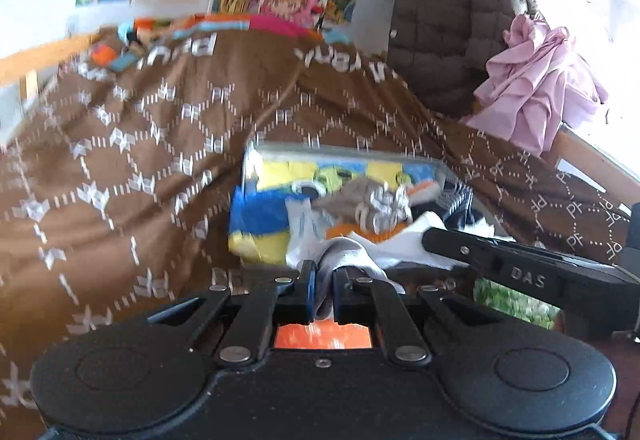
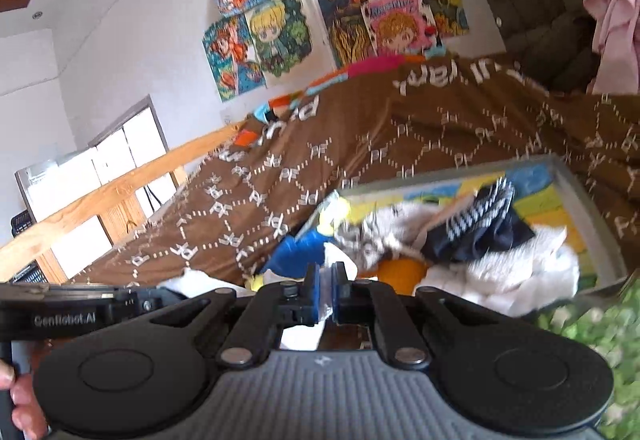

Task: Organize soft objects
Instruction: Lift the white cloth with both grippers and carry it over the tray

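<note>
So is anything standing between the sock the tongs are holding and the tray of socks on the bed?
Nothing visible. The left tongs and right tongs both pinch a pale grey sock right at the near edge of the tray. Only the sock pile already in the tray lies ahead.

White plaster wall (image 2: 132, 40) hung with colourful cartoon posters (image 2: 276, 36). Pale wooden bed rail (image 2: 108, 196) along bed edge; brown blanket with white logo pattern (image 1: 132, 144) over bed. Brown quilted jacket (image 1: 440, 24) and pink cloth (image 1: 540, 88) hanging at right. Bright daylight.
</note>
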`<control>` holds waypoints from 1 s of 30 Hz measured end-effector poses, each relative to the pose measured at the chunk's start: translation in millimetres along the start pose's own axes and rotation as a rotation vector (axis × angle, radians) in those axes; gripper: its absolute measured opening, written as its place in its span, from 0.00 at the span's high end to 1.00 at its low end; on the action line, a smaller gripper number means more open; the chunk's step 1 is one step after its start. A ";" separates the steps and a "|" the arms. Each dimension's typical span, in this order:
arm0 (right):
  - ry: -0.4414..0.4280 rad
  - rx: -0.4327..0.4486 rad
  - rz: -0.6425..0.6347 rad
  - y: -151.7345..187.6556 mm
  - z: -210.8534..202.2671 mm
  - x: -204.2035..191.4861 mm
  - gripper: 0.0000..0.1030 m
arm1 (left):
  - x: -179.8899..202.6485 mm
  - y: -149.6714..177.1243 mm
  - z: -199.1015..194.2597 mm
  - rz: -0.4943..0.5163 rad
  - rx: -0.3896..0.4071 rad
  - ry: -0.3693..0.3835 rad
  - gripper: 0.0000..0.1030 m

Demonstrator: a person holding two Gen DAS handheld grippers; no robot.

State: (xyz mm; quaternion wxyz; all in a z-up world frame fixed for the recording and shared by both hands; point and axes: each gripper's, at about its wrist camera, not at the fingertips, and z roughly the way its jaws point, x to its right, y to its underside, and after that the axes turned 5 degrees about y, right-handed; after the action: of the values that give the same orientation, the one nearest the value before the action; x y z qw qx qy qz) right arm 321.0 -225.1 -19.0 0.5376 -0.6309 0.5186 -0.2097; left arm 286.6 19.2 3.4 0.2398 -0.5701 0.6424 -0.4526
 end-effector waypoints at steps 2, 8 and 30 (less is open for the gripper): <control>0.001 0.027 0.000 -6.3 -4.6 0.3 0.94 | 1.1 -8.8 -2.4 0.014 0.022 -0.012 0.92; 0.010 0.158 0.007 -28.2 -17.2 7.7 0.94 | -5.2 -35.3 2.1 -0.003 0.132 -0.037 0.92; 0.092 0.193 0.087 -21.7 39.7 44.3 0.93 | -16.2 -27.7 122.1 -0.080 0.131 -0.085 0.92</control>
State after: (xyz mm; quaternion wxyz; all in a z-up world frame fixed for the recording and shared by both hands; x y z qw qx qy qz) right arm 379.5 -248.4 -25.8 0.5799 -0.5429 0.5471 -0.2639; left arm 405.3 -1.3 -34.3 0.2854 -0.5973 0.5773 -0.4781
